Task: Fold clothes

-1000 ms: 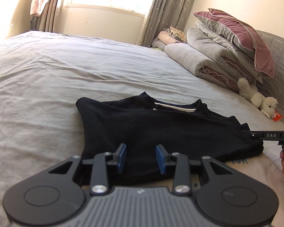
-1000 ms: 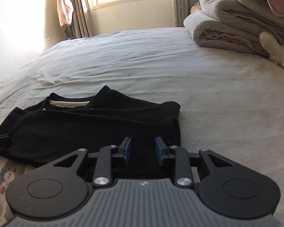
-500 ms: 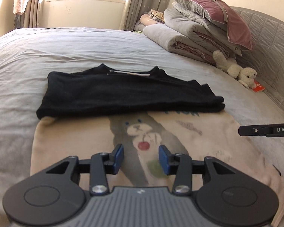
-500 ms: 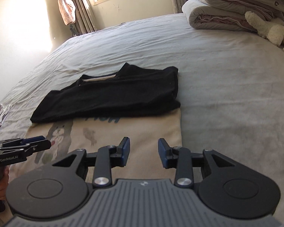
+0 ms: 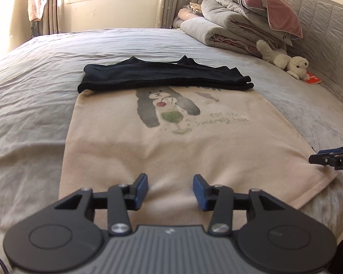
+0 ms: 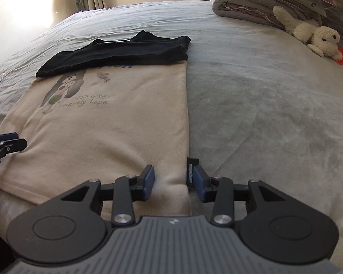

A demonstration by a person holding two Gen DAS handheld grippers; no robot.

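While both sets of fingers are opening and empty, the left gripper [image 5: 170, 188] and right gripper [image 6: 173, 183] should pinch the beige shirt [image 5: 171, 137] hem beneath them evenly.

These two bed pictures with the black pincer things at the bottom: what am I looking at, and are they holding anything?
No robot: a person holds a two-finger gripper in each hand, each with its own camera looking along the fingers. One picture is from the left gripper, the other from the right gripper. Each also shows the other gripper's tip at its edge. On the grey bed lies a beige T-shirt with a dog print, its far part folded over and showing black. Pillows and a plush toy sit by the headboard. Both grippers' jaws are opening above the shirt's near hem; neither holds anything.
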